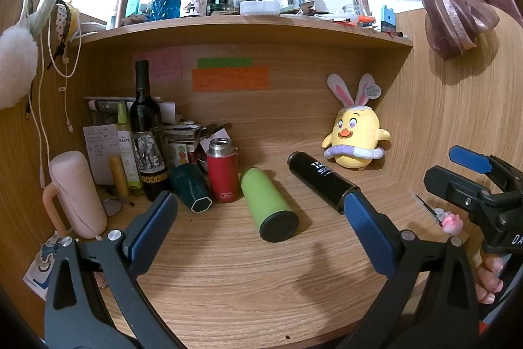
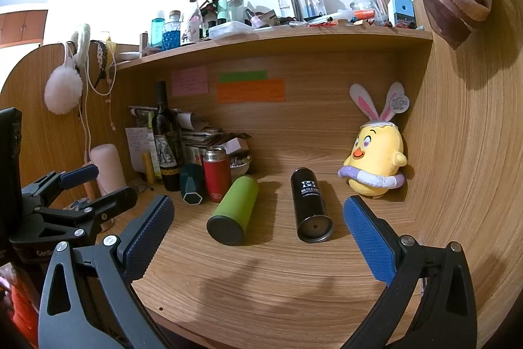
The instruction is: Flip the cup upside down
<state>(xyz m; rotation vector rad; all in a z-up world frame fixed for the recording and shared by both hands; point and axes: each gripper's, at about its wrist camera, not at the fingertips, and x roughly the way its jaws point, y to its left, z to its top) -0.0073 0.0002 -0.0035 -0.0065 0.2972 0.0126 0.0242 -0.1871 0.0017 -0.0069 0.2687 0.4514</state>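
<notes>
A green cup [image 1: 268,207] lies on its side on the wooden desk [image 1: 245,277], base towards me; it also shows in the right wrist view [image 2: 233,211]. A black cup [image 1: 318,180] lies on its side to its right, also in the right wrist view [image 2: 310,206]. A dark teal cup [image 1: 193,188] lies tilted and a red flask [image 1: 222,174] stands upright behind. My left gripper [image 1: 261,218] is open and empty, just in front of the green cup. My right gripper [image 2: 258,223] is open and empty, in front of both lying cups.
A wine bottle [image 1: 145,133], a spray bottle [image 1: 126,149], a pink jug [image 1: 76,193] and papers crowd the back left corner. A yellow plush chick [image 1: 356,136] sits at the back right. A cluttered shelf [image 1: 248,25] runs overhead. Wooden walls enclose both sides.
</notes>
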